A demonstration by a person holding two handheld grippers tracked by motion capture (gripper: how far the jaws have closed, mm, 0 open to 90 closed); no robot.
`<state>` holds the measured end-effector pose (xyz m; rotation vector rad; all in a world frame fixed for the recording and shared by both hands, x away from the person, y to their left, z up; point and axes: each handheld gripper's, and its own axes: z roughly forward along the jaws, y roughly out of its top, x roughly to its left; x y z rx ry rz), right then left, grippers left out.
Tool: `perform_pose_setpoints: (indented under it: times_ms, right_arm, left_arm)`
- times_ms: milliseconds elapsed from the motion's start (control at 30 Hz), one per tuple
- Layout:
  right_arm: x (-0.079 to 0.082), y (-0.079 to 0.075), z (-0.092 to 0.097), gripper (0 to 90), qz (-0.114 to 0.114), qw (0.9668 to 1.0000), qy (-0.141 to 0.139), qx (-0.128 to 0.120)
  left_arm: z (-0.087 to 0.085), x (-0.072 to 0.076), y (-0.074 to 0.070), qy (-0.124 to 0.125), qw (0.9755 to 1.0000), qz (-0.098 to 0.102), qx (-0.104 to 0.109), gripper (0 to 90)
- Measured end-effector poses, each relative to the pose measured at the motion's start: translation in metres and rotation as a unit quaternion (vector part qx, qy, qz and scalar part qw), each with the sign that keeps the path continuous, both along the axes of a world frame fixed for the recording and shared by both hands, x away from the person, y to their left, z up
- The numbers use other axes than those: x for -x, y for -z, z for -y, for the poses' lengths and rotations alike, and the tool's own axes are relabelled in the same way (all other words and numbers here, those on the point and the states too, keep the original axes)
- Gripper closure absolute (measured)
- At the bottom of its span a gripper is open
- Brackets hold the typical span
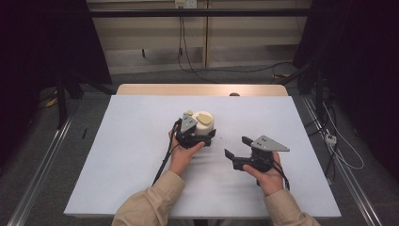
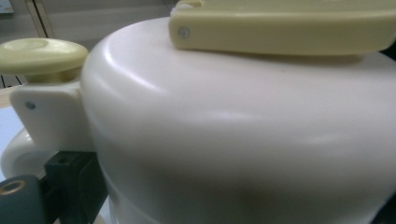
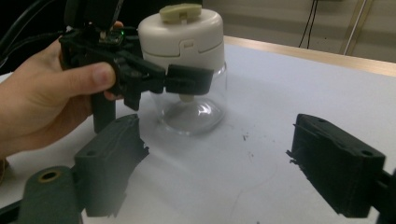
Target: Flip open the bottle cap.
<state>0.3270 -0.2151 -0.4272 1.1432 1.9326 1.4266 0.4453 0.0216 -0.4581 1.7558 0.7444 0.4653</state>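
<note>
Steadying the chopper jar (image 1: pixel 203 123) near the table's (image 1: pixel 131 155) centre, left gripper (image 1: pixel 201 137) clamps its body; right gripper (image 1: pixel 236 147) waits beside, jaws spread, empty — next judged: grasping the lid handle (image 3: pixel 180 12).

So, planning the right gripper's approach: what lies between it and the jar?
Bare white table lies between the right gripper and the jar, seen in the right gripper view.

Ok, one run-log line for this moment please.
left gripper: shut on jar | right gripper: open, nothing between, apart from jar | jar: upright on table
</note>
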Motion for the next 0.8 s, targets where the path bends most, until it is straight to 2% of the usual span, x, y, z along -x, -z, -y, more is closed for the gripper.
perform_pose_setpoints:
  times_ms: [133, 367, 467, 600, 800]
  right_arm:
    - [-0.007, -0.006, -0.006, 20.0, -0.004, 1.0000, 0.004, -0.007]
    - [-0.018, -0.016, -0.013, 37.7, -0.008, 0.9999, -0.014, 0.004]
    - [-0.024, -0.019, -0.017, 46.2, -0.019, 0.9996, -0.022, 0.007]
    - [-0.031, -0.022, -0.021, 56.9, -0.022, 0.9994, -0.028, 0.002]
    - [-0.039, -0.026, -0.028, 68.3, -0.024, 0.9991, -0.036, 0.003]
  left_arm:
    - [0.000, 0.000, 0.000, -0.001, 1.0000, 0.000, 0.000, 5.2]
    - [0.000, 0.001, 0.000, -0.006, 1.0000, 0.001, 0.001, 5.2]
    - [0.000, 0.001, 0.000, -0.006, 1.0000, 0.001, 0.001, 5.2]
    - [0.001, 0.002, 0.000, -0.006, 1.0000, -0.002, 0.004, 5.2]
    - [0.000, 0.001, 0.000, -0.005, 1.0000, 0.001, 0.001, 5.2]
